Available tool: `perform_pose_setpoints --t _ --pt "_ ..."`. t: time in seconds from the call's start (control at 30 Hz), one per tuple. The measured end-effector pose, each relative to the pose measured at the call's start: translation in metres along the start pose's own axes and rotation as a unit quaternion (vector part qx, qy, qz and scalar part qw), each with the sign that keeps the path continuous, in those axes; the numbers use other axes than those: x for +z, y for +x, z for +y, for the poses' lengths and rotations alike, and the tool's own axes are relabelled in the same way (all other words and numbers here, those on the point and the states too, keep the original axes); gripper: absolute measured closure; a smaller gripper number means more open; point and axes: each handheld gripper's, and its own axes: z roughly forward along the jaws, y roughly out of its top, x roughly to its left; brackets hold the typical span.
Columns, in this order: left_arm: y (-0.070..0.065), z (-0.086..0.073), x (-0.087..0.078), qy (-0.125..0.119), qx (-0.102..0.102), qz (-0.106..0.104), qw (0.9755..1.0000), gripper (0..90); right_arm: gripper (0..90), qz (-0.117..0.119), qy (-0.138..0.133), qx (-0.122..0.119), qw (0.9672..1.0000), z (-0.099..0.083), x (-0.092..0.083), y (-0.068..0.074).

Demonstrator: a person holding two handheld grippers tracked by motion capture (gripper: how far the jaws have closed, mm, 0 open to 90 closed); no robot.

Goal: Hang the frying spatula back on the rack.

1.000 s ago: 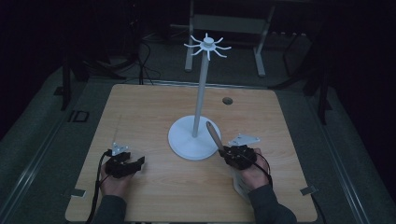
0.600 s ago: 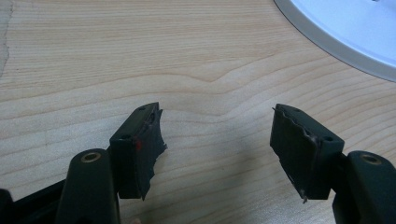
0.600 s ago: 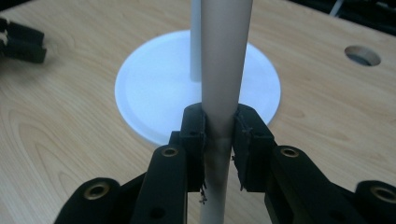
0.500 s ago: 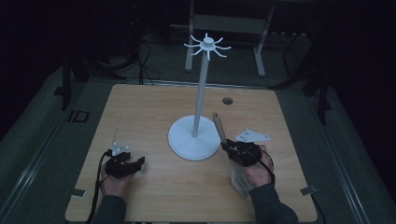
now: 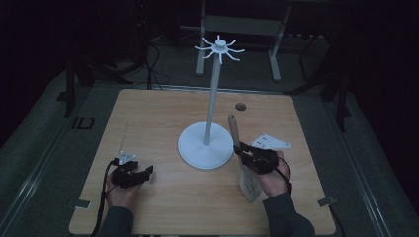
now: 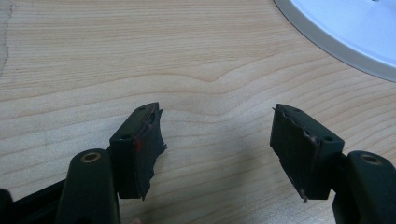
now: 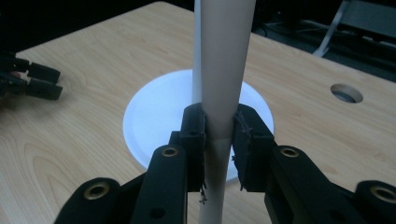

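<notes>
One pale spatula (image 5: 240,159) is clamped by its handle in the right gripper (image 5: 245,151), raised at a tilt just beside the round base of the single white hook stand (image 5: 211,98), none of whose top hooks carries anything; hanging it looks like the step left. The left gripper (image 5: 143,173) rests on the one wooden table (image 5: 148,118) near its front left, jaws wide apart and empty.

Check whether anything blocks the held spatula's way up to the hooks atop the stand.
Nothing visible does. The right gripper holds the spatula beside the white stand, with open air up to the hooks.
</notes>
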Motion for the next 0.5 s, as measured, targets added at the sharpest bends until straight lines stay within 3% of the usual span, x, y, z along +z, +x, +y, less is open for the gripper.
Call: perform_pose_setpoints --t 0.5 --pt "0.0 0.0 -0.001 0.001 0.001 -0.001 1.0 34.2 75.0 0.005 -0.04 -0.002 0.9992 0.014 -0.004 0.004"
